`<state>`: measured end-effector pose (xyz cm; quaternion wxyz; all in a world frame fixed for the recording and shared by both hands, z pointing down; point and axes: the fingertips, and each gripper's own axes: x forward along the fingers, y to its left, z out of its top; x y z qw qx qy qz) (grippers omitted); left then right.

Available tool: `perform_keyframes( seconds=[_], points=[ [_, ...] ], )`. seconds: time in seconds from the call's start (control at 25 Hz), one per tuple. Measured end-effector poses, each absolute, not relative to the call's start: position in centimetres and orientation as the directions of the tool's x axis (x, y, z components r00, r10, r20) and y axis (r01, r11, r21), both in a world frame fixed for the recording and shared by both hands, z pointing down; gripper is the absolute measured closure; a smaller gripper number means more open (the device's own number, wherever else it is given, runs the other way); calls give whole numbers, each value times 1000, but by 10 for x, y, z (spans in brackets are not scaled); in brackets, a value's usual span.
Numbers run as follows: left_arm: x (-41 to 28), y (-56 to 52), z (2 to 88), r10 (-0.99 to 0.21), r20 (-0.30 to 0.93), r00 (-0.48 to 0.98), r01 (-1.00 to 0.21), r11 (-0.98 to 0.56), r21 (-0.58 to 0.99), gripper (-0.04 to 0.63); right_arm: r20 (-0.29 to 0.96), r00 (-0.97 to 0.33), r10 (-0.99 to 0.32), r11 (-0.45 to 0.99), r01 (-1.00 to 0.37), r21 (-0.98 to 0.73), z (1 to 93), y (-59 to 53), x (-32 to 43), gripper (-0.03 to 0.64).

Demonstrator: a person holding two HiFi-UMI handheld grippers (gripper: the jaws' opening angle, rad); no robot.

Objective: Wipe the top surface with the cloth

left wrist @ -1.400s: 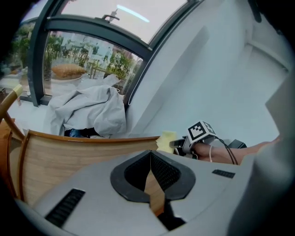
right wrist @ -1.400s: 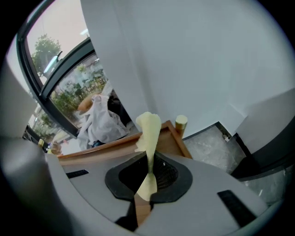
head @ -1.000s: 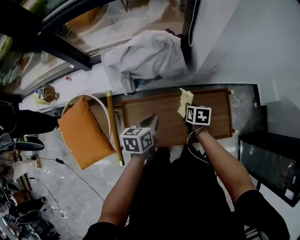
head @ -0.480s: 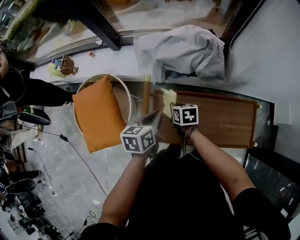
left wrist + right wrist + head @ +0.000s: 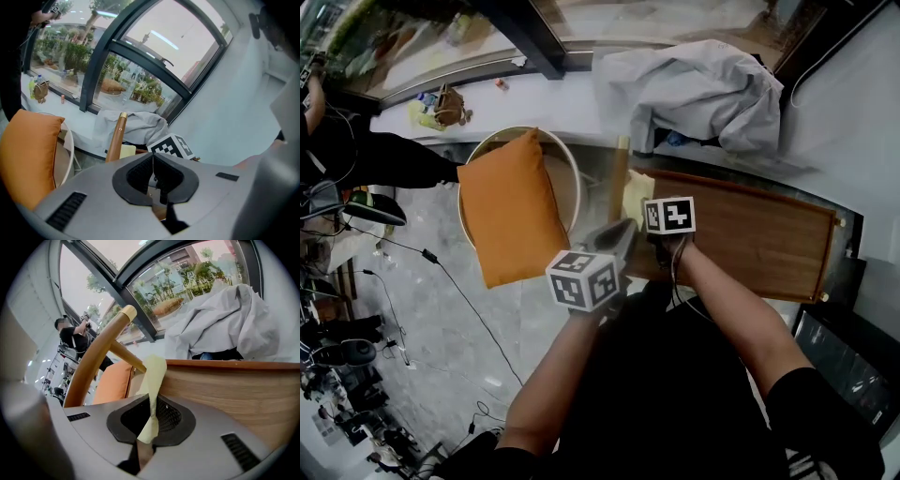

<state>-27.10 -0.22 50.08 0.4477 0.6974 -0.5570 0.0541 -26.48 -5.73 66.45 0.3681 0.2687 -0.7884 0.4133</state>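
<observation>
The brown wooden top (image 5: 755,239) runs across the head view, right of centre. A pale yellow cloth (image 5: 636,193) lies at its left end, and my right gripper (image 5: 649,208) is shut on it. In the right gripper view the cloth (image 5: 153,376) stands pinched between the jaws, over the left part of the wooden top (image 5: 229,390). My left gripper (image 5: 619,236) hovers shut and empty near the top's front left corner. In the left gripper view its jaws (image 5: 152,174) meet with nothing between them.
An orange cushion (image 5: 511,206) rests on a round white chair (image 5: 567,155) just left of the top. A wooden post (image 5: 96,352) rises at the left end. A crumpled grey sheet (image 5: 703,89) lies behind. Cables trail over the grey floor (image 5: 441,309).
My right gripper has carried the cloth from the middle of the wooden top to its left end. The left gripper has stayed near the front edge, still shut.
</observation>
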Motion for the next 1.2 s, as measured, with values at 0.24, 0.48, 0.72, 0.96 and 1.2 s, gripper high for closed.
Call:
perform_keyframes(
  seconds=[0.24,0.48,0.72,0.96,1.2],
  points=[
    [-251,-1,502,-713,575,401,-820,0,572,583,848,-515,-125,479,-780,-403,680,-60,-231,583],
    [-227,-6,507,-697,588,410,-825,-9,565,583,855,-495,-153,451,-805,-385,682,-72,-189,583],
    [-198,-17,510,-676,603,423,-828,-18,561,583,868,-464,-174,403,-838,-367,681,-84,-132,584],
    [-159,-33,511,-660,607,442,-829,-43,557,583,875,-439,-202,356,-866,-352,678,-100,-72,583],
    [-112,-45,515,-636,614,468,-827,-71,557,583,882,-416,-222,308,-888,-342,675,-113,-14,583]
  ],
)
